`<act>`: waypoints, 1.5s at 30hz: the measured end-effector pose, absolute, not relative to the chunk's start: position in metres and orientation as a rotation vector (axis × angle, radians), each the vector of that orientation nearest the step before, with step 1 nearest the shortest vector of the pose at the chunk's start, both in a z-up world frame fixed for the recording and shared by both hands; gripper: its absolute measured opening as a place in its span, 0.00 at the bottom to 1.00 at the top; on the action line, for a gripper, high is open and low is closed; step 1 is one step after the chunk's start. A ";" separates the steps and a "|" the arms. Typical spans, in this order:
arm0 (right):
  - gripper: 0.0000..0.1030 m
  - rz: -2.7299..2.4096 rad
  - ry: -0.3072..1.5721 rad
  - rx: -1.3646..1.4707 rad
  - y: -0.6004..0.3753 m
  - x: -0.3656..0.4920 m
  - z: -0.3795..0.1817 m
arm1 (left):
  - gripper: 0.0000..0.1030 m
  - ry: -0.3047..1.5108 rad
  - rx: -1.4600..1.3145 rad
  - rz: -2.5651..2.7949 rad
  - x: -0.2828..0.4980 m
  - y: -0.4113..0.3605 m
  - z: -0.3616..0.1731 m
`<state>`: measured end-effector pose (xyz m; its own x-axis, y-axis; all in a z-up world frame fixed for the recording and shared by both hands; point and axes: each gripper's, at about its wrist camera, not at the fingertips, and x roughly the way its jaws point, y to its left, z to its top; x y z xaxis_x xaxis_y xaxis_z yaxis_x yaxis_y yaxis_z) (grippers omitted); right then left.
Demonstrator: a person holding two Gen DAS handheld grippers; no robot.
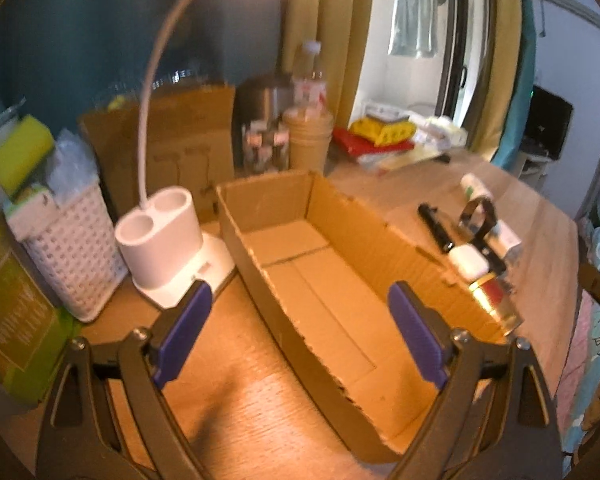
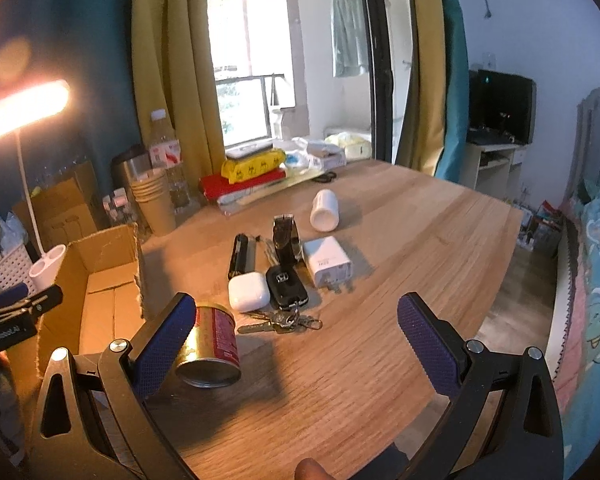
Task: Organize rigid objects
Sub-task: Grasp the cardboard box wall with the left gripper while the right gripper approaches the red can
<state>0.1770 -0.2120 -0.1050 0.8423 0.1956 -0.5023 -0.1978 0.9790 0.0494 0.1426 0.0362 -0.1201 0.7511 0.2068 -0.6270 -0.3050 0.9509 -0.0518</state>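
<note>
The right gripper (image 2: 292,336) is spread wide and holds nothing. A tin can (image 2: 210,346) lies on its side on the wooden table (image 2: 420,232), just beside the inner face of its left finger; whether they touch is hard to tell. Ahead of the can, between the fingers and farther off, lie a bunch of keys (image 2: 280,322), a white earbud case (image 2: 249,291) and a black car key (image 2: 286,286), close together. Beyond them are a white charger (image 2: 327,261), a black flashlight (image 2: 239,255), a black clip (image 2: 286,236) and a small white bottle (image 2: 325,209) lying down.

The left gripper (image 1: 300,332) is also wide apart and empty, hovering over the near end of an open cardboard box (image 1: 268,196), with nothing visible on its floor. A white lamp base (image 1: 160,228) stands left of the box
</note>
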 end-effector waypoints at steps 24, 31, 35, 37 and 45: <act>0.99 0.191 0.617 0.021 -0.223 0.196 -0.137 | 0.34 0.961 -0.107 0.100 0.176 0.044 -0.184; 0.99 0.173 0.612 0.010 -0.220 0.188 -0.135 | 0.27 0.953 -0.023 -0.002 0.172 0.038 -0.183; 0.99 0.175 0.611 0.005 -0.217 0.183 -0.134 | 0.26 0.948 0.037 -0.069 0.180 0.034 -0.183; 0.99 0.190 0.613 0.006 -0.216 0.182 -0.135 | 0.26 0.944 0.058 -0.107 0.179 0.034 -0.183; 0.99 0.259 0.632 0.002 -0.200 0.179 -0.139 | 0.26 0.922 0.114 -0.250 0.180 0.035 -0.182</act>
